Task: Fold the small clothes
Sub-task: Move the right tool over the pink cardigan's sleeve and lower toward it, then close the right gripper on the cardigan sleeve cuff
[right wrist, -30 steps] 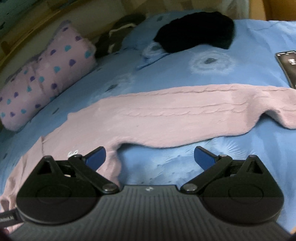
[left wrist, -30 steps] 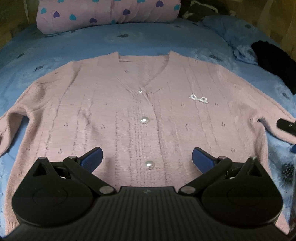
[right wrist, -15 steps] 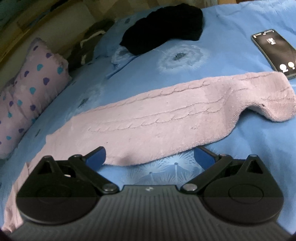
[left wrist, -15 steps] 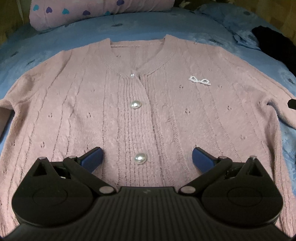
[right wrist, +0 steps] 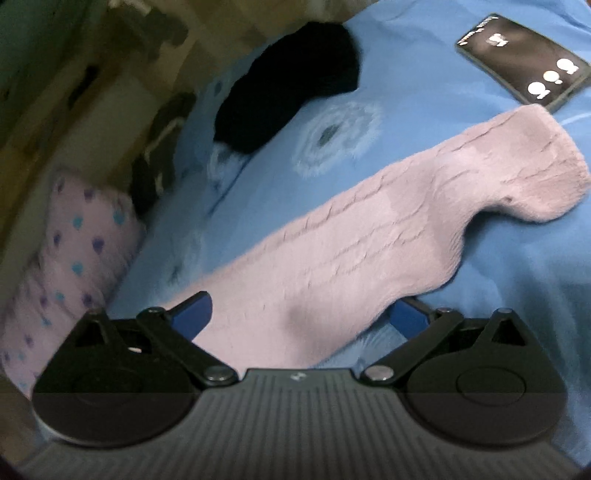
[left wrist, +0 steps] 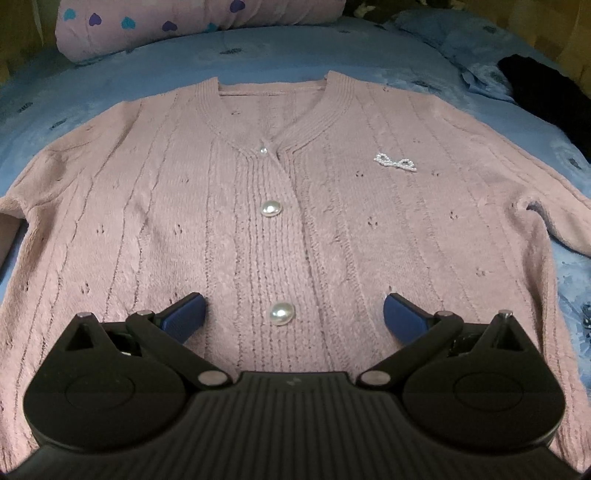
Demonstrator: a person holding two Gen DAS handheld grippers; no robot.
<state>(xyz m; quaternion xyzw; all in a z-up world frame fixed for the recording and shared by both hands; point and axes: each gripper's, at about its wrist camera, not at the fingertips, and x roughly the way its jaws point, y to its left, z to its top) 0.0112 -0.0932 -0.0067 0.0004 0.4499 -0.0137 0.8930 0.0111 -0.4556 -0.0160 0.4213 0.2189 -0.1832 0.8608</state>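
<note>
A pink knitted cardigan lies flat and face up on the blue bedspread, with pearl buttons down its front and a small bead bow on the chest. My left gripper hovers open over the lower button band, its blue pads either side of the lowest visible button. In the right wrist view the cardigan's sleeve stretches away to the upper right, its cuff near a phone. My right gripper is open and straddles the sleeve near its upper end, with one pad on each side of the fabric.
A pink pillow with hearts lies at the head of the bed. A black garment sits on the blue bedspread beyond the sleeve. A phone with a lit screen lies by the cuff. Wooden furniture stands beyond.
My left gripper moved in closer over the cardigan front, then eased back slightly. My right gripper swung right along the sleeve and dropped down so the sleeve now lies between its open fingers.
</note>
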